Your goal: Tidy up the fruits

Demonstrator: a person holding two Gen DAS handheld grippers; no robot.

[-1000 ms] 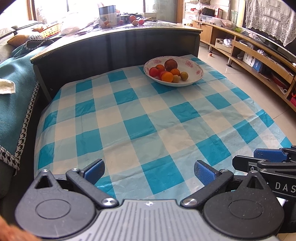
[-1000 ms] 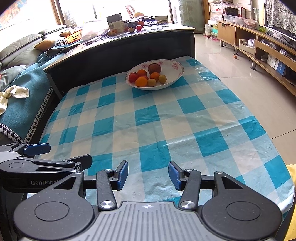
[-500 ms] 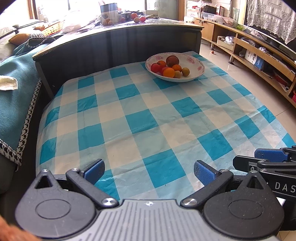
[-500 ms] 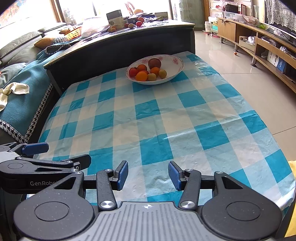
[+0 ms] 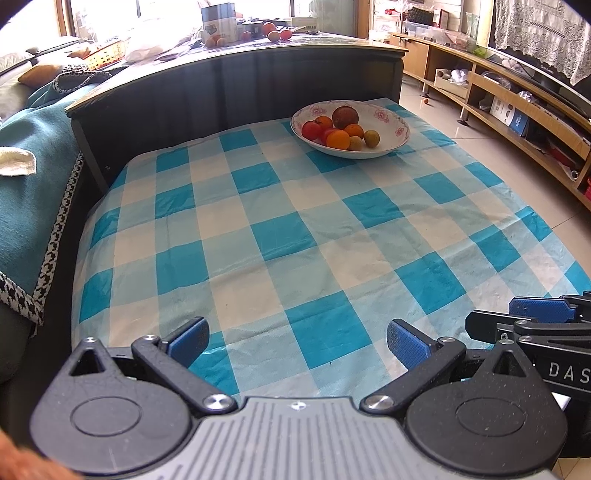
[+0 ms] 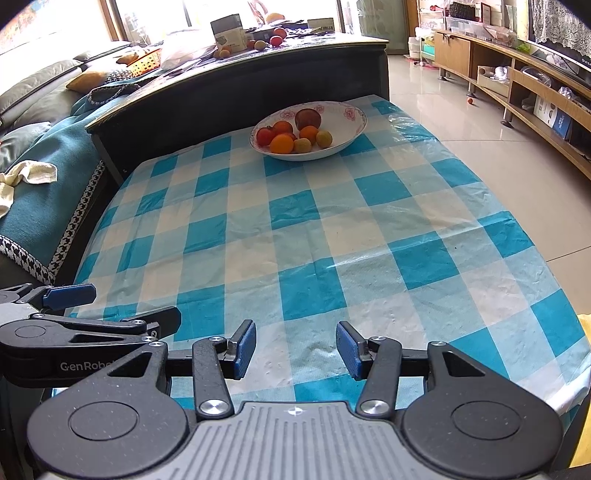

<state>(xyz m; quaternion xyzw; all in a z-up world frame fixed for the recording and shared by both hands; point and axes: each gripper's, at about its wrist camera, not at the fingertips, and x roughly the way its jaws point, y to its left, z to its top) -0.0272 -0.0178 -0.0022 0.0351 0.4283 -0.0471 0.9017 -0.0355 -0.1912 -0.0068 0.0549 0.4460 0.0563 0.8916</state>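
Observation:
A white flowered bowl stands at the far end of the blue-and-white checked table. It holds several fruits: a tomato, oranges, a dark round fruit and small yellow-green ones. The bowl also shows in the right wrist view. My left gripper is open and empty over the table's near edge. My right gripper is open and empty beside it, its fingers showing at the left view's right edge.
A dark raised counter rises behind the table, with more fruit and a box on top. A teal-covered sofa lies to the left. Wooden shelving lines the right wall across tiled floor.
Both grippers have drawn back a little from the bowl, so more of the table shows. Their jaws have stayed open.

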